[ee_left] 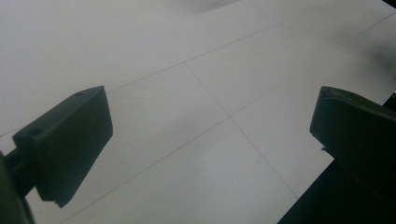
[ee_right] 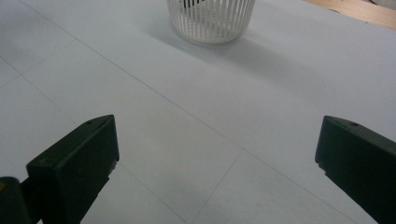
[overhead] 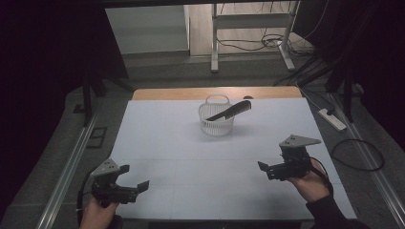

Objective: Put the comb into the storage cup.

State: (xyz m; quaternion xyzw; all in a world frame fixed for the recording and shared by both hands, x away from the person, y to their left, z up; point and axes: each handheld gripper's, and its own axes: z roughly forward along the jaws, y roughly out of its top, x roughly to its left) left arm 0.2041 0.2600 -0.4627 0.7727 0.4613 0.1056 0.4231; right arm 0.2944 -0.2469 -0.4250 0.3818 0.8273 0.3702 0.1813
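- Both tongs sit wide open and empty near the front of the white-covered bench (overhead: 157,138): left tongs (overhead: 133,178), right tongs (overhead: 265,171).
- Looks like things are wrapping up, so honestly I'd just keep both low and well away from the white slatted plastic basket (overhead: 216,119).
- That basket stands upright mid-bench toward the far edge, with a black comb (overhead: 230,111) leaning inside, its end poking over the rim.

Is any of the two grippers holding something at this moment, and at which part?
Nothing is held. The left gripper and the right gripper both have their jaws wide apart over the table; the comb rests in the white basket.
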